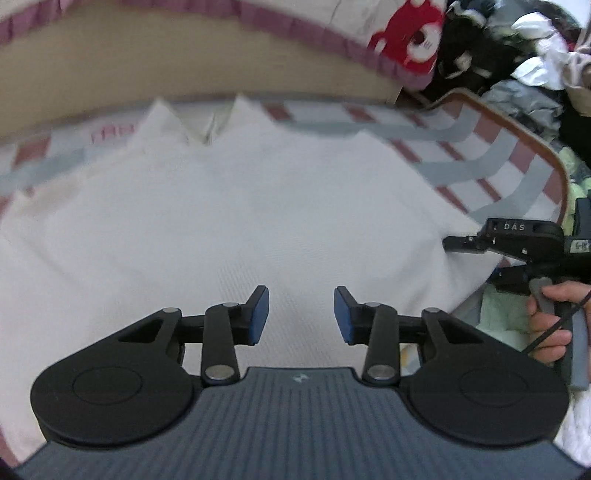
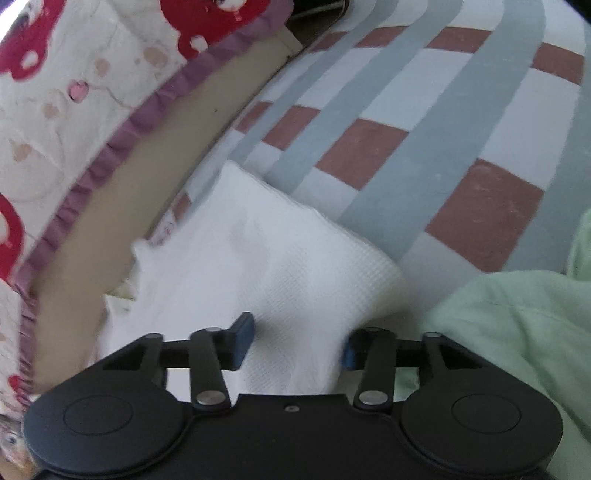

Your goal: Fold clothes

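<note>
White garment (image 1: pixel 229 221) lies beneath both parted tools

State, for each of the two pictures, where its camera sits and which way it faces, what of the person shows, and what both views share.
Left wrist: on the left gripper, facing down across the white garment towards the checked sheet; the right gripper and a hand show.
Right wrist: on the right gripper, jaws open over the garment's corner, beside a green cloth; no hand shows.
Shared: garment, sheet, red-printed bedding.
</note>
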Tool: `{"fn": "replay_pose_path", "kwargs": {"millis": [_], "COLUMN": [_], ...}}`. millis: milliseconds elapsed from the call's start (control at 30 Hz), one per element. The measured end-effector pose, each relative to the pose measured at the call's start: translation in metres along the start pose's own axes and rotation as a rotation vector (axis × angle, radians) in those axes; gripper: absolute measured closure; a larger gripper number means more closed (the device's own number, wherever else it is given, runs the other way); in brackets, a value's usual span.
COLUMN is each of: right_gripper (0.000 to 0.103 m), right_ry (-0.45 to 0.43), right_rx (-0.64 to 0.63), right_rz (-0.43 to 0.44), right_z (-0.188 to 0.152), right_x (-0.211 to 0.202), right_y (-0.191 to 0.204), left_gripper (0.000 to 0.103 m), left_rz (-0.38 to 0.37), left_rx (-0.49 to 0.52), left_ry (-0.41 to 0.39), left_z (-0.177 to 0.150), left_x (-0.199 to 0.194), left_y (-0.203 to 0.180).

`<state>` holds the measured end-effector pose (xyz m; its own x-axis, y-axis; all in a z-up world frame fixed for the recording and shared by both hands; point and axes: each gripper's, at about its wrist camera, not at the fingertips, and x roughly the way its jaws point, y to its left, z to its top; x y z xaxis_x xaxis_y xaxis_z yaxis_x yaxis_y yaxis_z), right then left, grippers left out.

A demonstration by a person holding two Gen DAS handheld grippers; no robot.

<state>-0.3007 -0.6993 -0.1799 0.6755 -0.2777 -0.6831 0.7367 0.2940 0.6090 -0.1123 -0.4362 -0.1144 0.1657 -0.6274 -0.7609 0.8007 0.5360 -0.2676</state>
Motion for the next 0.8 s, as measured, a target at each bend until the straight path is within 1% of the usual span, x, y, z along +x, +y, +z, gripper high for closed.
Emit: {"fn": "replay_pose_path", "kwargs": {"millis": [67,133,167,200,233,300,367,433,467,500,567,600,633,667,700,733,767,800], "right_gripper": [0.047,0.047,0.058,0.072,0.087,0.088,0.089,0.089,0.090,0.094,0.096,0.096,0.096,0.096,0.096,0.096,0.096,0.096], "right_ry": [-0.016,-0.030,-0.036,-0.038,-0.039,-0.071,-0.102,-0.108,-0.111,-0.117,-0.138,-0.154,-0.172,-0.190,-0.206,-0.212,-0.210,-0.205], "right_rx": [-0.032,-0.089,-0.117,-0.154,-0.200,-0.248,-0.250,-0.233,-0.234,-0.249,-0.320,-0.370,-0.427,-0.493,-0.555,-0.601,-0.634,-0.660], "right_rz": [-0.007,-0.010,-0.012,-0.014,-0.015,0.006,0.047,0.092,0.113,0.135,0.165,0.162,0.145,0.112,0.093,0.113,0.157,0.212], "right_z": [0.001,0.002,0.003,0.003,0.003,0.004,0.006,0.009,0.010,0.011,0.010,0.007,0.004,-0.001,-0.007,-0.015,-0.021,-0.029], "right_x": [0.008,0.014,0.016,0.018,0.018,0.012,0.004,-0.003,-0.007,-0.012,-0.021,-0.025,-0.026,-0.025,-0.024,-0.024,-0.025,-0.027], "right_y": [0.004,0.012,0.016,0.022,0.028,0.037,0.041,0.043,0.045,0.049,0.064,0.074,0.086,0.102,0.118,0.136,0.153,0.171], "left_gripper": [0.065,0.063,0.063,0.062,0.062,0.062,0.062,0.062,0.062,0.062,0.062,0.062,0.062,0.062,0.063,0.064,0.064,0.063], "left_rz": [0.012,-0.007,-0.015,-0.015,-0.010,0.001,-0.004,-0.006,0.003,0.012,0.016,0.003,-0.026,-0.069,-0.092,-0.098,-0.086,-0.060], "left_rx": [-0.081,-0.158,-0.181,-0.177,-0.166,-0.151,-0.175,-0.227,-0.240,-0.230,-0.199,-0.207,-0.224,-0.256,-0.295,-0.319,-0.312,-0.284], "left_ry": [0.055,0.065,0.065,0.062,0.065,0.081,0.092,0.104,0.093,0.074,0.050,0.056,0.083,0.136,0.176,0.191,0.180,0.152], "left_z": [-0.004,-0.002,-0.002,-0.001,0.000,-0.002,-0.005,-0.005,-0.004,-0.001,0.005,0.007,0.008,0.009,0.010,0.012,0.015,0.019], "left_x": [0.016,0.020,0.020,0.019,0.020,0.024,0.021,0.008,-0.003,-0.013,-0.027,-0.032,-0.035,-0.037,-0.039,-0.045,-0.054,-0.065], "left_y": [0.009,0.018,0.021,0.021,0.021,0.022,0.026,0.034,0.038,0.042,0.051,0.060,0.071,0.084,0.096,0.107,0.114,0.118]}}
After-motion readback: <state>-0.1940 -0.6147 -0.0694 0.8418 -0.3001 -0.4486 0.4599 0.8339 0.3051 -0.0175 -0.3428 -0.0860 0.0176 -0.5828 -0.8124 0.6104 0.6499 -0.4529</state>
